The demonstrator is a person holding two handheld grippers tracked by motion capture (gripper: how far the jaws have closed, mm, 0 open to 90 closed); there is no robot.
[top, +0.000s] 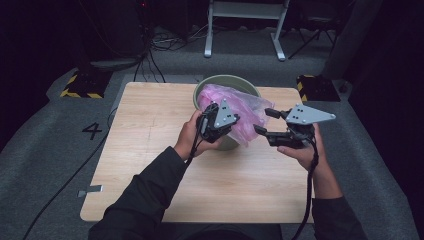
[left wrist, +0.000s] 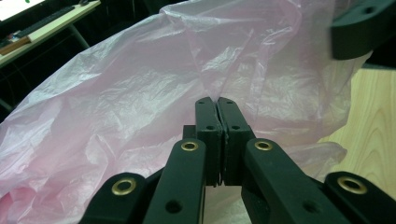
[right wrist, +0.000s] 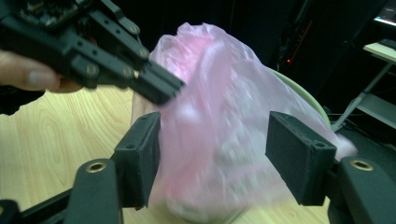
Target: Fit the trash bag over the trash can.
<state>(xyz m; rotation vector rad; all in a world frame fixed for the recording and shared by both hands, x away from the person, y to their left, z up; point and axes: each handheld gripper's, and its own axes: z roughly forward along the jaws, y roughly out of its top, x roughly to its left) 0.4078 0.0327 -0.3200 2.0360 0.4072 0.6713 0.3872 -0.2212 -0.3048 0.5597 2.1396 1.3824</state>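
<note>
A pale green bin (top: pixel 227 80) stands at the far middle of the wooden table (top: pixel 150 125). A thin pink plastic bag (top: pixel 235 102) billows up out of it. My left gripper (top: pixel 234 121) is shut on a fold of the bag's near side; in the left gripper view the jaws (left wrist: pixel 218 105) meet with the film's creases running into their tips. My right gripper (top: pixel 265 121) stands open to the right of it. In the right gripper view its fingers (right wrist: pixel 140 154) straddle the bag (right wrist: pixel 219 130) without squeezing it, and the left gripper (right wrist: pixel 161 88) shows at upper left.
Cables lie on the grey floor beyond the table. Two yellow-and-black striped blocks (top: pixel 80 85) (top: pixel 315 85) flank its far corners, and a white table frame (top: pixel 245 25) stands behind. The near half of the tabletop is bare wood.
</note>
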